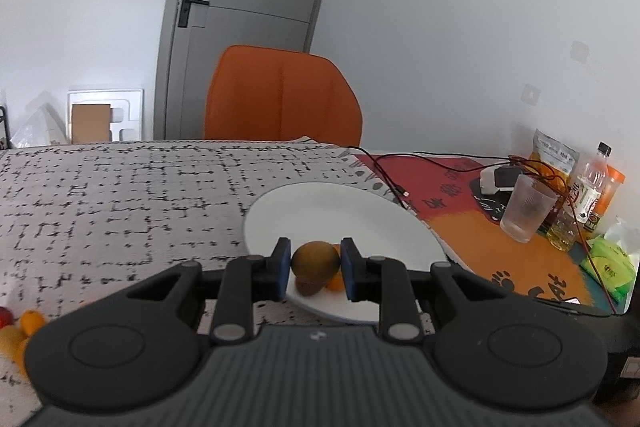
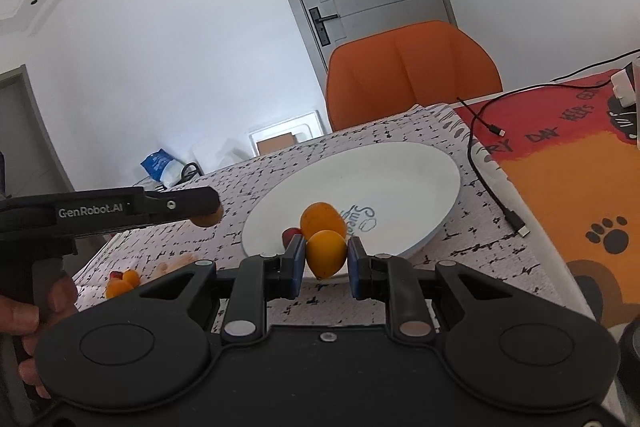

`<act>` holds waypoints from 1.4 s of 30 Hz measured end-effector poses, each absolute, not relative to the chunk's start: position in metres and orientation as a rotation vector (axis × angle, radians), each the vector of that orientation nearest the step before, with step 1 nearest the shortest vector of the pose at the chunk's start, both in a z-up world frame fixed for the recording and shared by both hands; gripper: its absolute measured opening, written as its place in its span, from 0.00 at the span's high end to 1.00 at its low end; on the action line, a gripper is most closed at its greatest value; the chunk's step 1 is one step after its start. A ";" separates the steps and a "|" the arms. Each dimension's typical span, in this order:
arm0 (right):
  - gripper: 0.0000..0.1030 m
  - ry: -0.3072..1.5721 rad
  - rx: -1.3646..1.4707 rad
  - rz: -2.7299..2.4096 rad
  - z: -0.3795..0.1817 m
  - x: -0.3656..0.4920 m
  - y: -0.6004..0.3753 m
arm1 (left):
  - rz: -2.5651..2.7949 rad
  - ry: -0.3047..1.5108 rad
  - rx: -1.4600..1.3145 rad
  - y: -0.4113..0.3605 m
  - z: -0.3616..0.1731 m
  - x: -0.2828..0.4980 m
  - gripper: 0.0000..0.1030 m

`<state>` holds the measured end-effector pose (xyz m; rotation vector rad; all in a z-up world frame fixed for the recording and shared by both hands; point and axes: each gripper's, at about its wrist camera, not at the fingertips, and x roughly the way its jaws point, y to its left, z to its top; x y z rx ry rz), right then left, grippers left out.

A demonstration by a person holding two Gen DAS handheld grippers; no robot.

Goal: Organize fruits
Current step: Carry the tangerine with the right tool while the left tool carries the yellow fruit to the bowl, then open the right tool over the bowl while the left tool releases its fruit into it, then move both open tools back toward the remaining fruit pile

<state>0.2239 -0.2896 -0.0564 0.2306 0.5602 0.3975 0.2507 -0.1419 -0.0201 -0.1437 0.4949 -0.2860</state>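
The left gripper (image 1: pixel 314 263) is clamping a kiwi (image 1: pixel 315 259); the right gripper (image 2: pixel 324 258) is clamping a yellow-orange citrus fruit (image 2: pixel 326 253) near the white plate (image 2: pixel 400 171).

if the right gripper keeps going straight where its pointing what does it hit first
Probably the orange fruit lying on the white plate, right beyond the yellow fruit held by the right gripper. Depth is hard to judge, so the plate's near rim could come first.
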 end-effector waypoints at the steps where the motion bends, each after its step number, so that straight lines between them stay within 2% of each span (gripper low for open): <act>1: 0.80 0.559 0.232 0.397 -0.056 0.225 -0.290 | -0.293 0.497 -0.145 -0.144 -0.020 0.253 0.76; 14: 0.80 0.557 0.245 0.381 -0.060 0.240 -0.295 | -0.312 0.507 -0.146 -0.163 -0.025 0.271 0.75; 19: 0.80 0.563 0.250 0.382 -0.062 0.241 -0.294 | -0.287 0.523 -0.150 -0.158 -0.026 0.271 0.69; 22: 0.80 0.560 0.257 0.381 -0.061 0.241 -0.294 | -0.245 0.538 -0.158 -0.147 -0.029 0.270 0.61; 26: 0.80 0.561 0.260 0.379 -0.062 0.244 -0.292 | -0.191 0.538 -0.166 -0.132 -0.030 0.266 0.43; 29: 0.78 0.558 0.252 0.374 -0.062 0.244 -0.288 | -0.152 0.518 -0.174 -0.121 -0.029 0.259 0.35; 30: 0.74 0.553 0.253 0.370 -0.061 0.244 -0.287 | -0.142 0.512 -0.183 -0.116 -0.029 0.256 0.27; 32: 0.67 0.547 0.251 0.347 -0.060 0.243 -0.285 | -0.130 0.506 -0.197 -0.110 -0.028 0.251 0.19; 34: 0.60 0.554 0.249 0.356 -0.060 0.243 -0.283 | -0.122 0.493 -0.205 -0.104 -0.027 0.245 0.18; 38: 0.53 0.555 0.225 0.370 -0.057 0.237 -0.272 | -0.098 0.456 -0.201 -0.094 -0.025 0.233 0.13; 42: 0.38 0.546 0.216 0.385 -0.054 0.231 -0.262 | -0.062 0.426 -0.223 -0.080 -0.024 0.221 0.09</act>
